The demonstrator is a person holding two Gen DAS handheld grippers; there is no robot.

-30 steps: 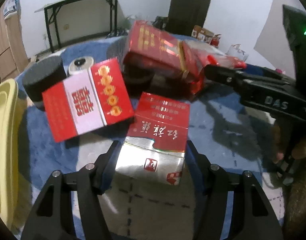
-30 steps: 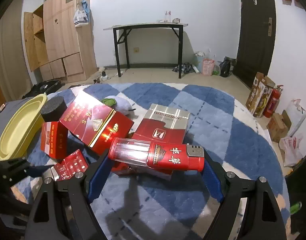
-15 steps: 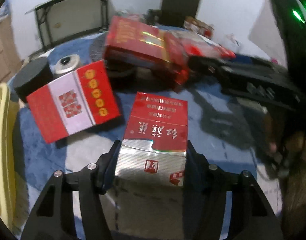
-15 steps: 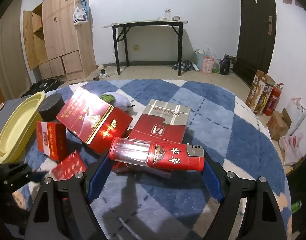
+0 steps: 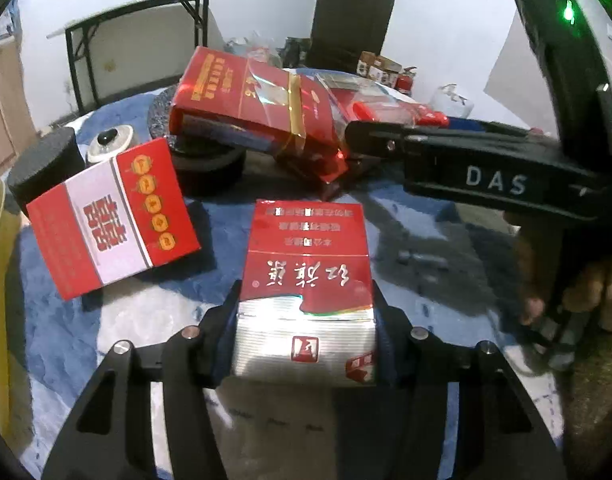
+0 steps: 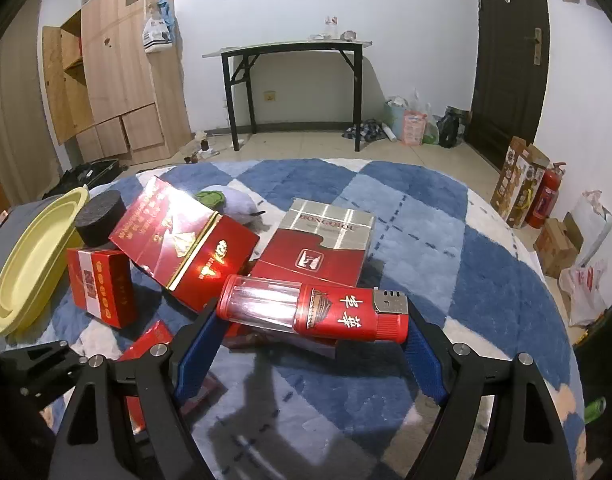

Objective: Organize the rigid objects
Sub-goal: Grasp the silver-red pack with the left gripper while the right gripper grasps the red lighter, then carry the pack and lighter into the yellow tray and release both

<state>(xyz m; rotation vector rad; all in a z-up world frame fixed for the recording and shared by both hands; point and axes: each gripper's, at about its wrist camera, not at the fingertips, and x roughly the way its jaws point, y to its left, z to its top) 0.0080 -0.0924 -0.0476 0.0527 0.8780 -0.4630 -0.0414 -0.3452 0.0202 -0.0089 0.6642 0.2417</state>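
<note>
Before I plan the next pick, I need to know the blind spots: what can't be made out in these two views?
- Left wrist view: the black puck is mostly hidden under the long red box.
- Right wrist view: the yellow tray is cut off by the fisheye edge.
- Right wrist view: the small red pack sits behind the gripper's own finger.

We've got a blue-and-white checked rug (image 6: pixel 418 216) carrying everything. Directly on it: yellow tray (image 6: pixel 30 256) at the left edge, black foam puck (image 6: pixel 100 218) beside it, small red-and-white box (image 6: pixel 102 288) standing upright, silver-and-red flat pack (image 6: pixel 326 240) lying mid-rug. Big red carton (image 6: pixel 186 240) sits tilted; we can't tell what props it.
</note>
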